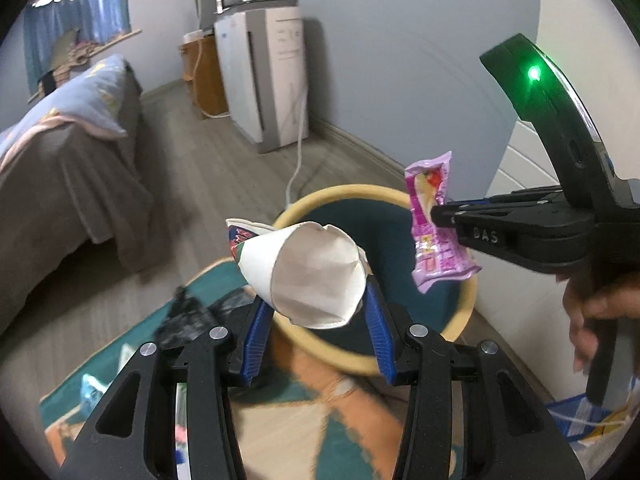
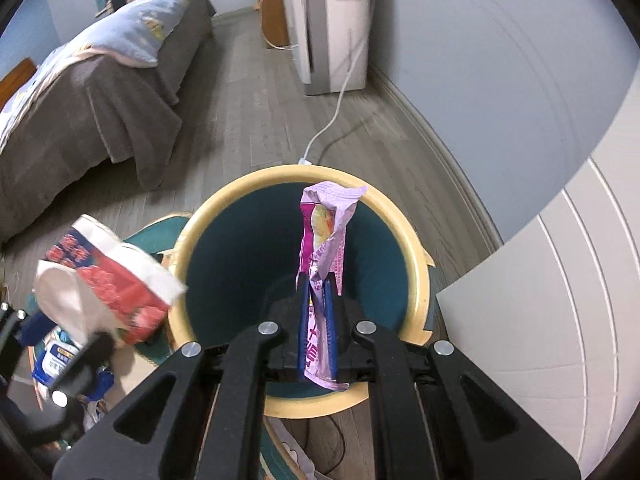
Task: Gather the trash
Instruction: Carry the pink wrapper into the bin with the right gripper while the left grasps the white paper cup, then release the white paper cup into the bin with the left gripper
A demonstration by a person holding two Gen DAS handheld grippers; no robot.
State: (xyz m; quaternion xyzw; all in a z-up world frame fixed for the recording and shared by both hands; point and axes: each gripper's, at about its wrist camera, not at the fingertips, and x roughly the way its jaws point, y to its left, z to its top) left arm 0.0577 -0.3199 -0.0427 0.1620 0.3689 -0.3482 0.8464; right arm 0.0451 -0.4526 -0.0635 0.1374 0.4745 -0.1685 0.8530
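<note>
Two pieces of trash are in our grippers, one each. Our left gripper [image 1: 316, 300] is clamped on a crumpled paper cup [image 1: 308, 276], blue pads pressing its sides; the cup lies tilted with its white inside facing the left wrist camera, red print on the outer wall. From the right wrist view the same paper cup [image 2: 112, 284] sits just left of the bin rim, blurred.

Our right gripper [image 2: 319, 292] has its jaws nearly together, pinching a pink-purple snack wrapper [image 2: 326, 236]. The wrapper stands upright between the blue pads, its top crumpled, directly over the mouth of the waste bin [image 2: 416, 264]. The bin is round, cream rim, dark teal inside, standing on grey wood floor beside a patterned rug [image 1: 340, 416]. In the left wrist view the wrapper [image 1: 430, 220] hangs over the bin's right rim, with a hand [image 1: 600, 308] on the right tool's grip.

More litter lies on the rug at lower left [image 2: 56, 360]. Bed [image 2: 100, 92] and white appliance [image 2: 336, 20] stand beyond.
</note>
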